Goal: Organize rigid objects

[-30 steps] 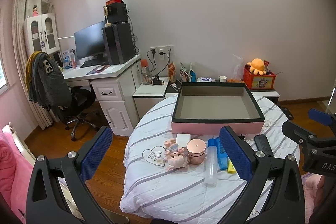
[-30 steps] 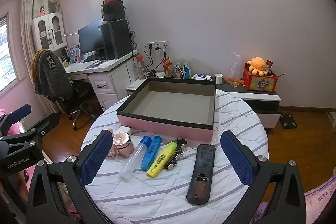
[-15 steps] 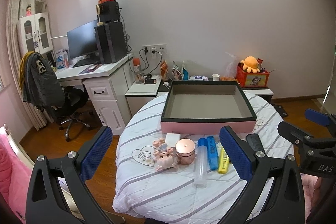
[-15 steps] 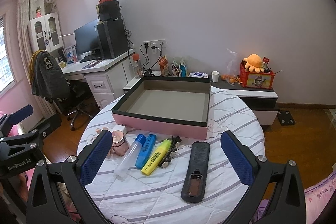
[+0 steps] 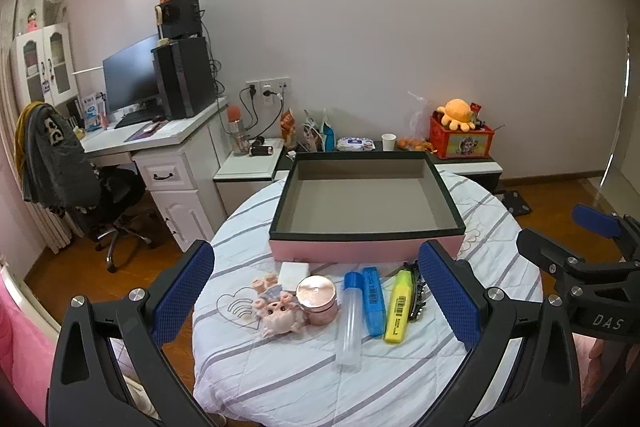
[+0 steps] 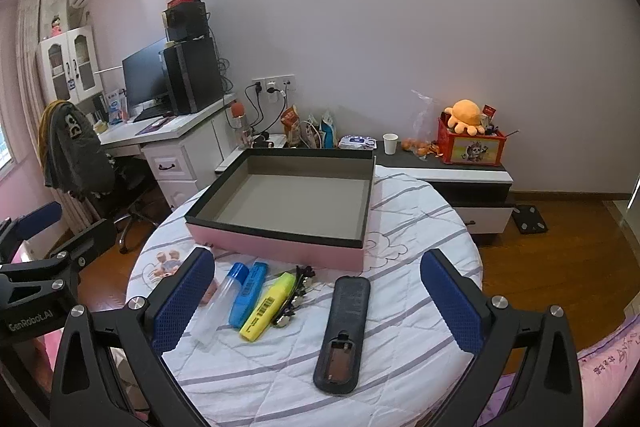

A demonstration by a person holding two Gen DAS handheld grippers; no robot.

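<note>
Remote (image 6: 343, 333) lies on the table (image 6: 420, 267) at 6 o'clock of the empty box (image 6: 280, 207), between the wide-open, empty right gripper (image 6: 316, 307) fingers. Likely light, stiff, slick plastic; grip across its narrow middle. Long axis runs 12-to-6, open battery bay nearest. Left gripper (image 5: 316, 301) also gapes wide, over the highlighters (image 5: 386, 301) and jar (image 5: 317, 299).

Left wrist cam sits above the near left edge of the round counter (image 5: 400, 379), facing the far wall, box (image 5: 366, 247) dead ahead, right claw (image 5: 592, 259) at its right margin. Right wrist cam looks the same way from further right, left claw (image 6: 44, 259) at its left margin. Both share box (image 6: 280, 247), blue marker (image 5: 373, 301) (image 6: 248, 293), yellow marker (image 5: 400, 307) (image 6: 266, 307).
</note>
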